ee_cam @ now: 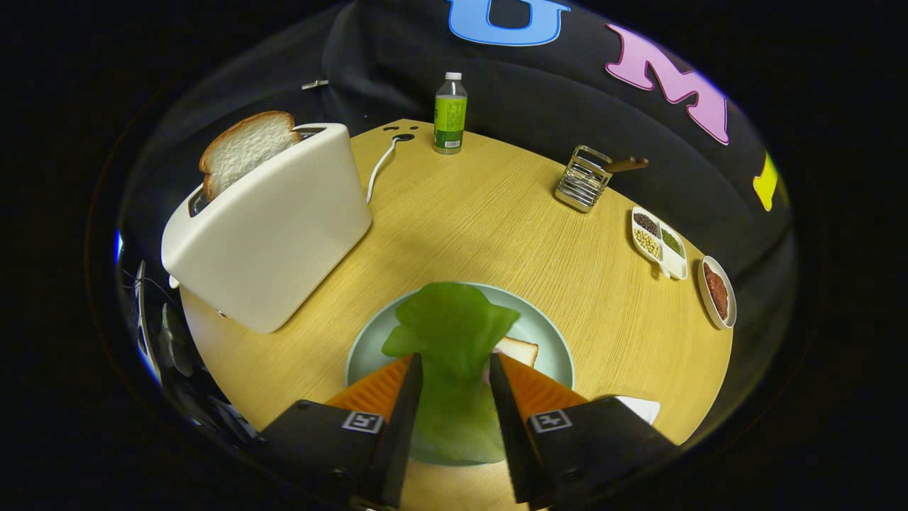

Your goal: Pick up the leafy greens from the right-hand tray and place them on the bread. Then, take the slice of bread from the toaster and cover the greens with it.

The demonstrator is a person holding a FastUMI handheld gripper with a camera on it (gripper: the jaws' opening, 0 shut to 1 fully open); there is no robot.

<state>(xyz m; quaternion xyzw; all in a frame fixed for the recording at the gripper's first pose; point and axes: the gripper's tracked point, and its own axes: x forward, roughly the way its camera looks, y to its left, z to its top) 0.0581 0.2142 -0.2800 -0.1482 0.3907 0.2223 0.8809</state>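
Note:
My gripper (pixel 455 365) is shut on the leafy greens (pixel 454 326), whose narrow stalk end fills the gap between the fingers while the broad leaf fans out ahead of them. The greens hang over a pale green plate (pixel 550 348). A slice of bread (pixel 522 350) lies on that plate, mostly hidden by the leaf and the right finger, with one corner peeking out. Beyond and to the left stands a white toaster (pixel 277 227), and a second bread slice (pixel 245 149) sticks up out of its slot.
The round wooden table (pixel 496 213) also carries a green-labelled bottle (pixel 450 113) at the far edge, a wire rack (pixel 583 179), a divided dish of beans (pixel 660 243) and a small dish of red filling (pixel 716 291) on the right. The toaster's white cable (pixel 379 167) runs toward the back.

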